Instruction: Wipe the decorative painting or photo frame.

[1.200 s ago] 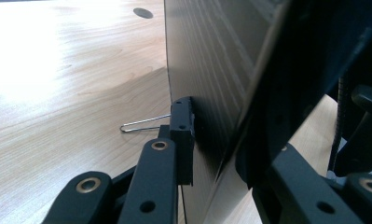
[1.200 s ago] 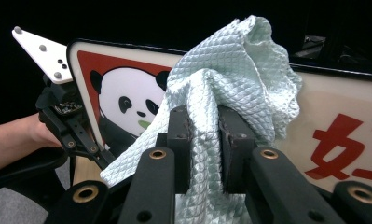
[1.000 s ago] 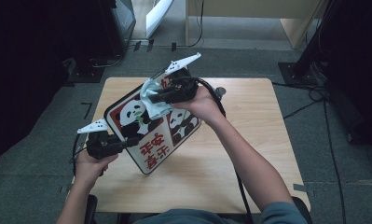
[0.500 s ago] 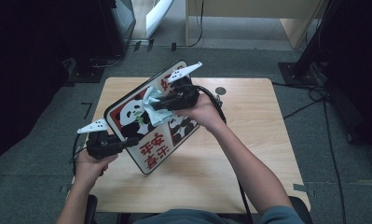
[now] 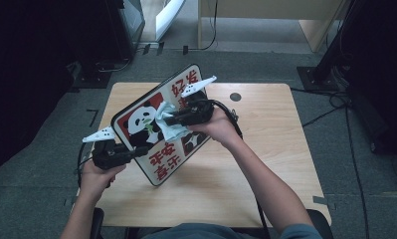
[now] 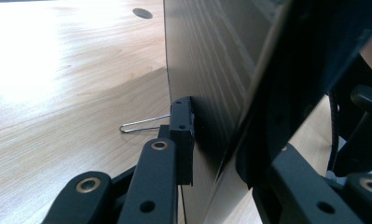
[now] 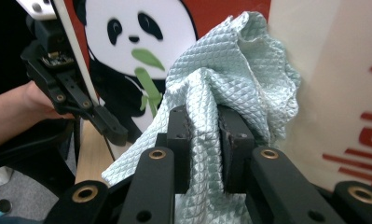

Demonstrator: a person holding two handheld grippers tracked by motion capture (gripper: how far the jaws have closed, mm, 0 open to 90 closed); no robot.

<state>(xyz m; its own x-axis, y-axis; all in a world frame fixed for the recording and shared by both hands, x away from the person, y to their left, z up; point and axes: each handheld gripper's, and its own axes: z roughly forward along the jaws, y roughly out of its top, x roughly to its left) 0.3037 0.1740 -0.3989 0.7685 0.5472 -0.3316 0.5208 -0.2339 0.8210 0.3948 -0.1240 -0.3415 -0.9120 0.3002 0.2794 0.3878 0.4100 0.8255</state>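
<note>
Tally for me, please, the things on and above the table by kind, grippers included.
Grippers: 2, the left gripper and the right gripper
Panda sign boards: 1, the sign
Cloths: 1, the pale green cloth
Wire clips: 1, the clip lying on the table
Total: 5

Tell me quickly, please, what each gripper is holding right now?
Left gripper: shut on the panda sign, clamping its edge.
Right gripper: shut on the pale green cloth, which lies against the sign.
</note>
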